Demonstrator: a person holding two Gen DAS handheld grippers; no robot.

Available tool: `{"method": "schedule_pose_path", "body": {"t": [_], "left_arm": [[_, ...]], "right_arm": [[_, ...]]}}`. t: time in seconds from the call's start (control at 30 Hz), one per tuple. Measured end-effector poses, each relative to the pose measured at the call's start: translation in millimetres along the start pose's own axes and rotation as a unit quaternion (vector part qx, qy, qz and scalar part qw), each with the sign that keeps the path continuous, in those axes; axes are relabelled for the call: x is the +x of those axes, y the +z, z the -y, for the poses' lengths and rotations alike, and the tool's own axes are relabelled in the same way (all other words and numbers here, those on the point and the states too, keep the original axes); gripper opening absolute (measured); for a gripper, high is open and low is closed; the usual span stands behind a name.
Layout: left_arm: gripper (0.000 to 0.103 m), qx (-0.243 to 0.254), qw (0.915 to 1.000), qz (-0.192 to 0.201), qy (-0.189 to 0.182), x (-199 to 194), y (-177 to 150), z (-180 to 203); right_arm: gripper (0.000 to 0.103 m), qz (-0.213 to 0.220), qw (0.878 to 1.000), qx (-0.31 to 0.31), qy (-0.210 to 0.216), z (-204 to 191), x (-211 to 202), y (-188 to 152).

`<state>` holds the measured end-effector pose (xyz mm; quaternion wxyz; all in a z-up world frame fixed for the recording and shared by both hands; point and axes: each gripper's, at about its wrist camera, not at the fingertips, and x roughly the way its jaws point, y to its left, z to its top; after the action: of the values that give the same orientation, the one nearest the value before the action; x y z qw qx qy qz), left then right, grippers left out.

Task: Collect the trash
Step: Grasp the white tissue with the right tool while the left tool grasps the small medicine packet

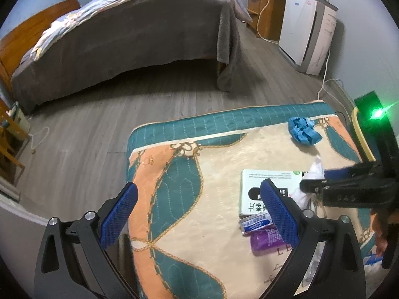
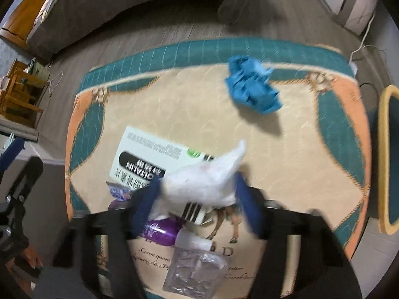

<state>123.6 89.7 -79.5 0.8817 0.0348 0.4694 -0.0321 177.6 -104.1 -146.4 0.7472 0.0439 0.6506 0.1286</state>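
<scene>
we are gripping a crumpled white tissue (image 2: pixel 207 179) between the blue pads of our right gripper (image 2: pixel 199 199), the jaws narrowed onto its middle so the loose tail is sticking up past the tips. the right wrist view is blurred, so we cannot tell whether the wad is touching the table cover or hanging just above it. we are judging that the pinch sits mid-wad because soft paper tears or slips when caught by an edge.

our left gripper (image 1: pixel 199 214) is hanging wide apart and carrying nothing, off to the side over the near left part of the quilted table cover (image 1: pixel 174 199), probably waiting so it is not crowding the pick.

around the tissue more clutter is lying close: a white medicine box (image 2: pixel 149 157) partly under the wad, a small blue-and-white tube (image 1: pixel 254 223) just beside the box, a purple bottle (image 2: pixel 159 231) near our fingers, and a clear crumpled plastic wrapper (image 2: pixel 194 274) at the near edge. a bunched blue shoe cover (image 2: pixel 251 87) is sitting well apart toward the far side and looks like further trash to fetch.

at the right edge a yellow-rimmed bin (image 2: pixel 384 159) is standing beside the table, likely where the tissue is going. the box and bottle are crowding our jaws, so lifting straight up seems safest to avoid dragging them along.
</scene>
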Motion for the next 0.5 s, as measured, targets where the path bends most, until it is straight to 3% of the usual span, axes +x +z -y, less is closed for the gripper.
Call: {"method": "schedule_pose_path", "body": {"t": [0.17, 0.4, 0.5], "left_arm": [[0.097, 0.01, 0.9999, -0.008, -0.012, 4, -2, 7], [0.097, 0.018, 0.998, -0.053, -0.031, 21, -14, 32], [0.097, -0.003, 0.9966, -0.071, -0.041, 31, -22, 41]], "right_arm": [[0.041, 0.032, 0.999, -0.007, -0.023, 2, -25, 1], [0.041, 0.076, 0.995, 0.01, -0.061, 31, -70, 1], [0.041, 0.086, 0.995, 0.036, -0.042, 45, -81, -1]]}}
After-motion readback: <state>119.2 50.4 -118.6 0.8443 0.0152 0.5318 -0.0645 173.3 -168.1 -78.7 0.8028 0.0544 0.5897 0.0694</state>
